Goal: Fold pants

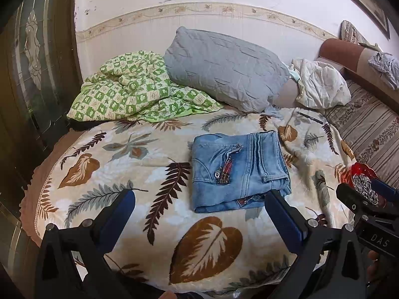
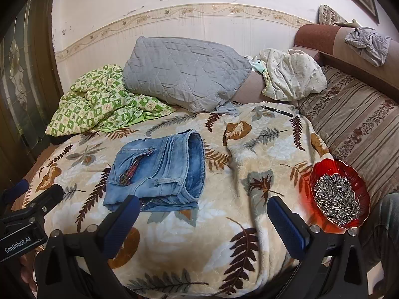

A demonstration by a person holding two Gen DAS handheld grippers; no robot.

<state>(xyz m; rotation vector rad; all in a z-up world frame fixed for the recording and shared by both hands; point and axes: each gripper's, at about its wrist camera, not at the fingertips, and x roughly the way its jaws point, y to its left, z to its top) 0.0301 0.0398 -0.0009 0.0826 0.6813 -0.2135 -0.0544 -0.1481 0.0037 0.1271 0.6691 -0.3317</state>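
Two hand-held grippers: both spread wide and holding nothing, over a bed.
Left hand-held gripper (image 1: 199,206): fingers far apart; its right blue pad (image 1: 286,214) overlaps the near edge of the pants in the left wrist view, though contact cannot be told. Its left pad hangs over bare blanket.
Writing on left hand-held gripper: "GenRobot.AI" in white on its black body, read in the right wrist view at far left.
Door (image 1: 32,74): dark wood with patterned glass, far to the left of the left hand-held gripper.
Green quilt (image 1: 129,87): checked, crumpled, ahead and left of both hand-held grippers.
Blanket (image 1: 124,174): cream with brown and grey leaves, covering the bed under both hand-held grippers.
Grey pillow (image 1: 224,67): quilted, ahead, leaning at the wall.
Pants (image 2: 157,169): light blue denim, folded into a compact stack, lying flat on the blanket just ahead of the left hand-held gripper and ahead-left of the right one; a red-plaid strap with metal ring lies on the top layer.
Pen (image 2: 276,111): dark, beyond the pants to the right.
Right hand-held gripper (image 2: 203,211): fingers equally wide apart, grasping nothing; left pad just beside the pants' near corner.
Writing on right hand-held gripper: "DAS", seen in the left wrist view.
Red bowl (image 2: 321,172): glass, filled with striped sunflower seeds (image 2: 336,201), just right of the right hand-held gripper.
Sofa cushion (image 2: 361,129): striped, farther right.
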